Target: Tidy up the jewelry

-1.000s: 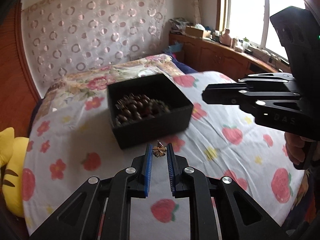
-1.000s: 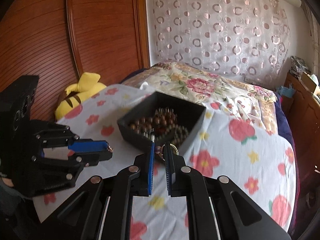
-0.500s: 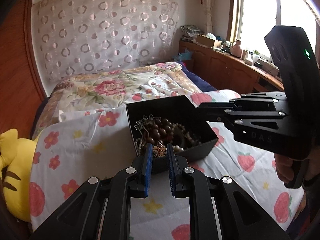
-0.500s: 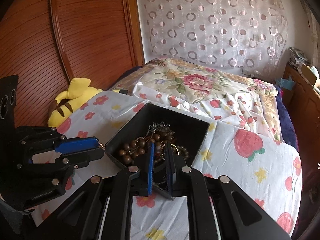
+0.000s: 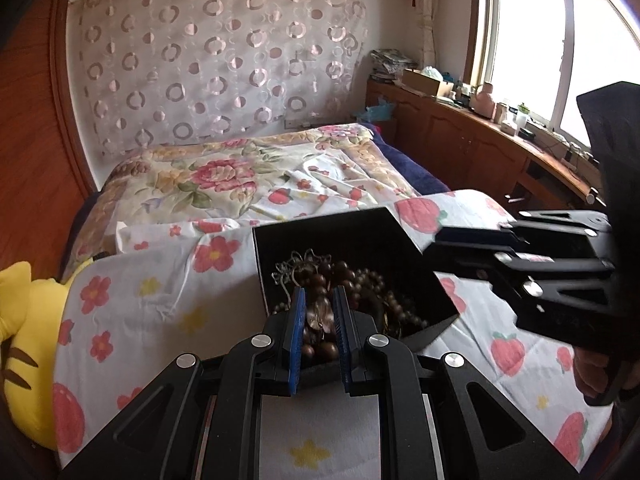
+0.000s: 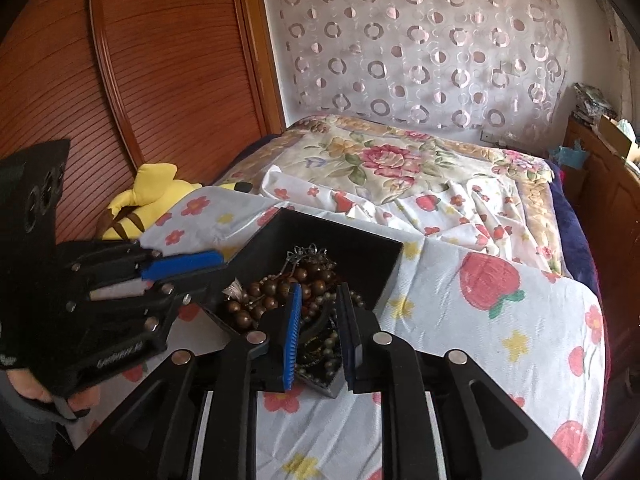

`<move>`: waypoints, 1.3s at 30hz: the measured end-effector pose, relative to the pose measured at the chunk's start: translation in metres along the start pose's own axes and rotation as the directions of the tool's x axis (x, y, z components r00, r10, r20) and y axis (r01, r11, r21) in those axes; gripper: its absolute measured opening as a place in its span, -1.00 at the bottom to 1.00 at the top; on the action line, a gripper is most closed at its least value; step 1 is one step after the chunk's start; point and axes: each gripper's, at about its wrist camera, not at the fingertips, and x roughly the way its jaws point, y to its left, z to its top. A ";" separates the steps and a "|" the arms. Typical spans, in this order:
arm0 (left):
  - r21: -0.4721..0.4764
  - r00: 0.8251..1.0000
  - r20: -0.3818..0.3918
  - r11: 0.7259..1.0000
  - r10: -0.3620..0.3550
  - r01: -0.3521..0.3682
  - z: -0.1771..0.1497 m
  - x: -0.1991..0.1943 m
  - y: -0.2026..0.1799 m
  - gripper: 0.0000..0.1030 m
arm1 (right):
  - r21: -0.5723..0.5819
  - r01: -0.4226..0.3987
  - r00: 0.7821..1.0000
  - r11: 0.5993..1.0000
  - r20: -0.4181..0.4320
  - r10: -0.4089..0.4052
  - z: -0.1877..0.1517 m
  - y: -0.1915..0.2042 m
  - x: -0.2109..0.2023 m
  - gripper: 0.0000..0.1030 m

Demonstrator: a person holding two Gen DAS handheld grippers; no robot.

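Note:
A black open box sits on the flowered sheet, holding brown bead strings and a silver chain. My left gripper hangs over the box's near edge, jaws slightly apart, with a small flower-shaped piece between them; whether they still pinch it is unclear. My right gripper is over the box, jaws open, nothing held. Each gripper shows in the other's view: the right, the left.
A yellow plush toy lies at the bed's left edge by the wooden wardrobe. A floral quilt covers the far bed. A wooden counter with clutter runs under the window.
Both grippers have moved forward over the box. The right jaws have opened and the ring they pinched is gone from them. The left jaws have widened slightly.

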 end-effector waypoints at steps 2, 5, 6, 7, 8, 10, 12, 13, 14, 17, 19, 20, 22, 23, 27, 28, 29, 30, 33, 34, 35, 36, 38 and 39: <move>-0.002 1.000 0.005 1.000 0.028 -0.028 0.001 0.001 -0.001 -0.10 | -0.006 0.009 1.000 1.000 0.005 -0.009 -0.004 0.001 -0.003 -0.55; -0.010 0.999 0.036 0.999 0.037 -0.036 -0.001 -0.007 0.000 0.14 | -0.005 0.034 0.999 0.999 0.024 -0.034 -0.013 -0.001 -0.012 -0.44; -0.013 0.998 0.038 0.999 0.045 -0.044 -0.002 -0.009 0.000 0.33 | -0.001 0.041 0.999 0.999 0.030 -0.040 -0.015 -0.001 -0.014 -0.42; -0.014 0.997 0.048 0.998 0.058 -0.058 -0.005 -0.013 -0.001 0.42 | 0.003 0.048 0.998 0.999 0.038 -0.048 -0.019 -0.002 -0.017 -0.34; -0.011 0.996 0.059 0.998 0.066 -0.065 -0.007 -0.018 -0.002 0.44 | 0.007 0.055 0.997 0.998 0.045 -0.056 -0.022 -0.002 -0.020 -0.29; -0.012 0.994 0.077 0.997 0.083 -0.082 -0.011 -0.026 -0.004 0.61 | 0.019 0.075 0.994 0.997 0.076 -0.076 -0.031 -0.001 -0.031 -0.16; -0.009 0.990 0.099 0.995 0.099 -0.098 -0.015 -0.037 -0.007 0.72 | 0.022 0.088 0.991 0.996 0.104 -0.090 -0.038 0.003 -0.043 -0.02; -0.005 0.988 0.113 0.994 0.106 -0.106 -0.019 -0.044 -0.009 0.75 | 0.022 0.103 0.987 0.994 0.124 -0.105 -0.042 0.006 -0.050 0.06; -0.001 0.986 0.121 0.994 0.112 -0.112 -0.021 -0.049 -0.011 0.77 | 0.023 0.113 0.983 0.993 0.141 -0.115 -0.047 0.008 -0.057 0.12; 0.003 0.979 0.158 0.991 0.130 -0.133 -0.031 -0.069 -0.017 0.85 | 0.034 0.122 0.973 0.992 0.193 -0.126 -0.060 0.017 -0.079 0.35; 0.000 0.976 0.175 0.992 0.126 -0.128 -0.039 -0.083 -0.021 0.85 | 0.046 0.124 0.967 0.991 0.220 -0.131 -0.068 0.022 -0.091 0.48; -0.001 0.976 0.181 0.992 0.123 -0.124 -0.041 -0.088 -0.021 0.85 | 0.053 0.129 0.962 0.990 0.236 -0.138 -0.073 0.025 -0.099 0.52; -0.007 0.974 0.191 0.993 0.119 -0.120 -0.048 -0.100 -0.025 0.85 | 0.073 0.138 0.953 0.988 0.263 -0.152 -0.083 0.030 -0.113 0.71; -0.012 0.974 0.196 0.993 0.118 -0.117 -0.052 -0.106 -0.026 0.85 | 0.079 0.140 0.949 0.987 0.275 -0.156 -0.087 0.030 -0.118 0.76; -0.031 0.973 0.203 0.994 0.113 -0.109 -0.065 -0.125 -0.027 0.85 | 0.117 0.161 0.926 0.980 0.326 -0.191 -0.104 0.036 -0.141 0.95; -0.037 0.972 0.205 0.993 0.116 -0.111 -0.068 -0.129 -0.028 0.85 | 0.125 0.169 0.922 0.978 0.331 -0.202 -0.109 0.036 -0.145 0.95; -0.040 0.971 0.205 0.993 0.119 -0.113 -0.072 -0.132 -0.028 0.85 | 0.131 0.172 0.919 0.976 0.335 -0.207 -0.113 0.038 -0.149 0.95; -0.044 0.971 0.203 0.992 0.126 -0.119 -0.076 -0.135 -0.029 0.85 | 0.135 0.176 0.918 0.975 0.336 -0.212 -0.116 0.039 -0.151 0.95; -0.056 0.968 0.201 0.989 0.149 -0.140 -0.085 -0.142 -0.030 0.85 | 0.150 0.184 0.915 0.971 0.334 -0.225 -0.123 0.042 -0.155 0.95; -0.059 0.968 0.203 0.989 0.148 -0.139 -0.086 -0.143 -0.030 0.85 | 0.151 0.183 0.914 0.971 0.337 -0.224 -0.124 0.043 -0.157 0.95; -0.067 0.968 0.204 0.988 0.149 -0.138 -0.088 -0.145 -0.030 0.85 | 0.151 0.190 0.913 0.970 0.337 -0.231 -0.124 0.046 -0.156 0.95; -0.074 0.966 0.204 0.987 0.155 -0.143 -0.089 -0.146 -0.029 0.85 | 0.148 0.200 0.910 0.969 0.339 -0.240 -0.125 0.047 -0.157 0.95; -0.087 0.964 0.211 0.985 0.164 -0.149 -0.090 -0.149 -0.028 0.85 | 0.142 0.211 0.906 0.967 0.343 -0.248 -0.126 0.052 -0.157 0.95; -0.092 0.962 0.213 0.984 0.169 -0.152 -0.091 -0.150 -0.028 0.85 | 0.141 0.215 0.905 0.966 0.344 -0.252 -0.126 0.054 -0.157 0.95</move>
